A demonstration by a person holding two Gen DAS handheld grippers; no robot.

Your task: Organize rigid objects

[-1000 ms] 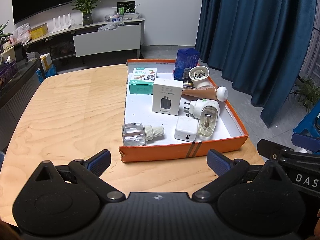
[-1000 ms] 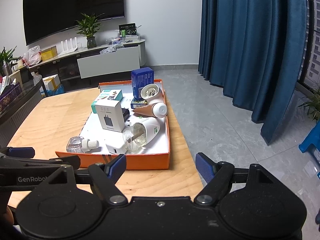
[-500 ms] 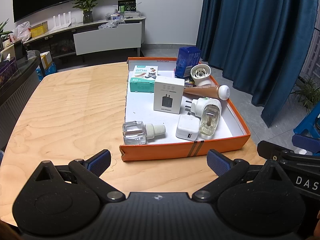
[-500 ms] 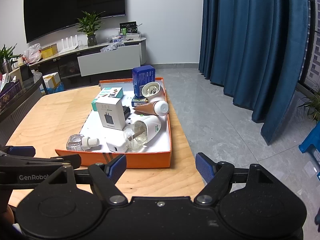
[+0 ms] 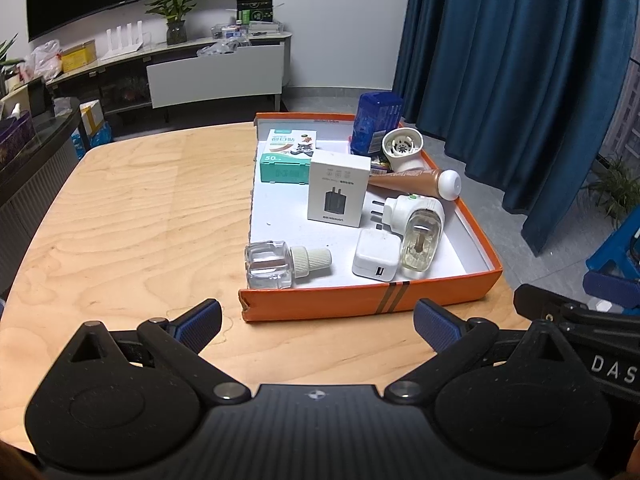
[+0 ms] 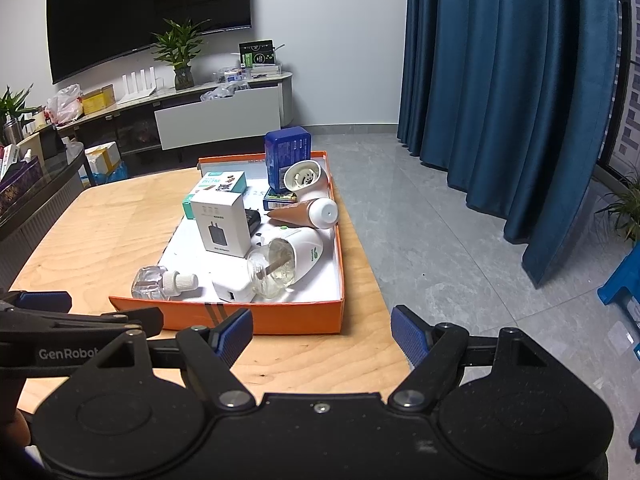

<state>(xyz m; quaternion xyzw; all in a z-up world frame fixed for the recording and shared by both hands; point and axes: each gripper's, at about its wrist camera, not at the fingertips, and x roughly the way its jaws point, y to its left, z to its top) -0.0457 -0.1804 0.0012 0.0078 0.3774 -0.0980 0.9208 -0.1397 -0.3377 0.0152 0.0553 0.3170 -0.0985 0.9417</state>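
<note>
An orange box lid (image 5: 360,302) (image 6: 280,318) with a white floor lies on the wooden table and holds several items. A clear refill bottle (image 5: 280,262) (image 6: 160,282) lies at its near left, a white USB charger (image 5: 376,260) (image 6: 234,288) and a plug-in vaporizer (image 5: 420,228) (image 6: 286,260) beside it. A white charger carton (image 5: 340,194) (image 6: 222,222), a teal box (image 5: 286,156), a brown tube (image 5: 416,182) (image 6: 308,212), a white round device (image 5: 402,148) and a blue box (image 5: 376,122) (image 6: 288,156) sit farther back. My left gripper (image 5: 316,324) and right gripper (image 6: 322,330) hover open before the lid's near wall, holding nothing.
The light wooden table (image 5: 132,220) stretches left of the lid. Blue curtains (image 6: 500,80) hang on the right over grey floor tiles. A TV cabinet (image 6: 180,108) with plants and clutter lines the back wall. A blue stool (image 5: 616,256) stands at the right.
Both cameras have drifted slightly, so the lid and its contents sit a little lower and nearer in view. Nothing in the lid has moved and both grippers stay open.
</note>
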